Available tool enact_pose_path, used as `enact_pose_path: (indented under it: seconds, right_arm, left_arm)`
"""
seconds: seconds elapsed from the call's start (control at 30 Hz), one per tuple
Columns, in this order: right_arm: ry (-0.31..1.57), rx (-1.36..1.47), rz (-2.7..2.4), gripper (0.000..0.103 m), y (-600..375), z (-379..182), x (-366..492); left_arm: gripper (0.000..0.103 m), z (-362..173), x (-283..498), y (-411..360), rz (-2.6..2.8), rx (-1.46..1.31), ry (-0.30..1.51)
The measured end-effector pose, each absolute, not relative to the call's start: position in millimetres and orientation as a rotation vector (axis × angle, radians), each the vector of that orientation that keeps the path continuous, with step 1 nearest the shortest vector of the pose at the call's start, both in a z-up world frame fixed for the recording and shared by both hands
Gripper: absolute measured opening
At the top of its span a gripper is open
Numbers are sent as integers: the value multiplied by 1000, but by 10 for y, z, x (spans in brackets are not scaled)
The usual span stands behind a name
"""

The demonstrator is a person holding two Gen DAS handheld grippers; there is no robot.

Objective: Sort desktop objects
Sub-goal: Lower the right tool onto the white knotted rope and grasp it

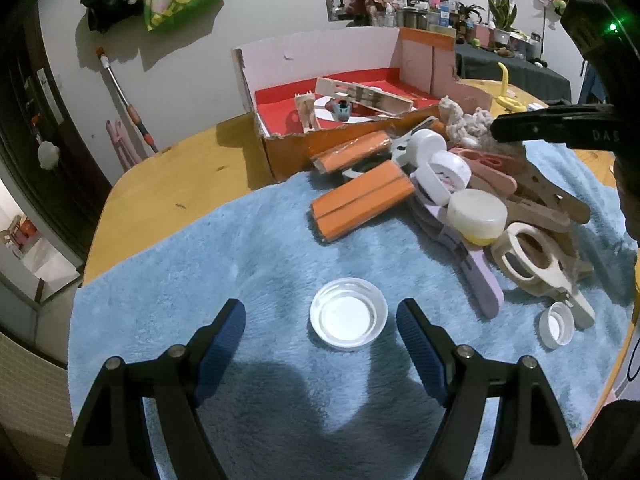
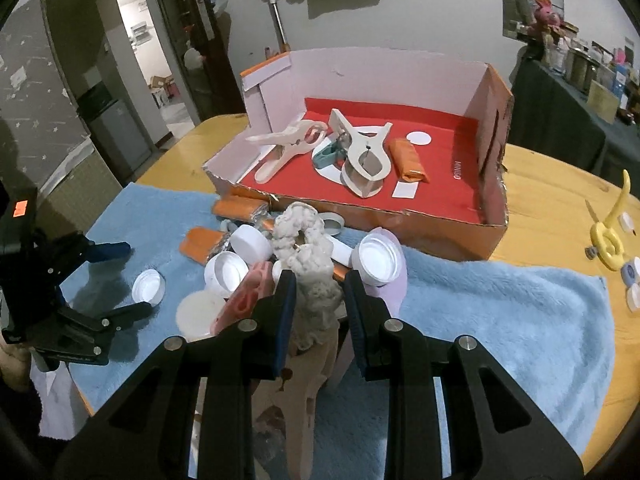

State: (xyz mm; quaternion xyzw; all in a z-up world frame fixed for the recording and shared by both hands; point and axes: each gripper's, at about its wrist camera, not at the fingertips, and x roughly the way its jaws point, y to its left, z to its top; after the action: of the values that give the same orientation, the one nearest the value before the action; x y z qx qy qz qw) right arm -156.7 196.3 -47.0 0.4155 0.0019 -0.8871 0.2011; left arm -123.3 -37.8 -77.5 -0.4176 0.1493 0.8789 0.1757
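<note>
My left gripper (image 1: 321, 314) is open and hovers over a white lid (image 1: 348, 314) that lies rim-up on the blue towel (image 1: 200, 280); the lid sits between the fingers, apart from them. My right gripper (image 2: 319, 286) is partly closed around a cream fuzzy scrunchie (image 2: 304, 248) on top of the pile; whether the pads press it I cannot tell. The pile holds white lids (image 2: 378, 260), orange packets (image 1: 362, 200) and large clips (image 1: 532, 256). The orange cardboard box (image 2: 440, 236) with a red floor holds clips (image 2: 366, 156) and an orange packet (image 2: 408, 160).
The yellow wooden table (image 1: 168, 196) lies under the towel. A yellow hook (image 2: 610, 236) and small caps (image 2: 632, 276) lie on the table at the right. A small white cap (image 1: 556, 326) lies near the pile. A shelf with jars (image 1: 420, 16) stands behind.
</note>
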Motion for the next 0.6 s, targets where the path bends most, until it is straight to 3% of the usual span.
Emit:
enact_pose_path:
  seconds: [0.23,0.6]
  right_arm:
    - [56,1138,-2476,17,1899,-457,-1476]
    - [57,1119,-2480,17,1952,-439,-1317]
  left_arm:
    - [79,-764,-1212,-389,2467,-1149,399]
    - [61,-620,-1058,-355,2414,-1073,336]
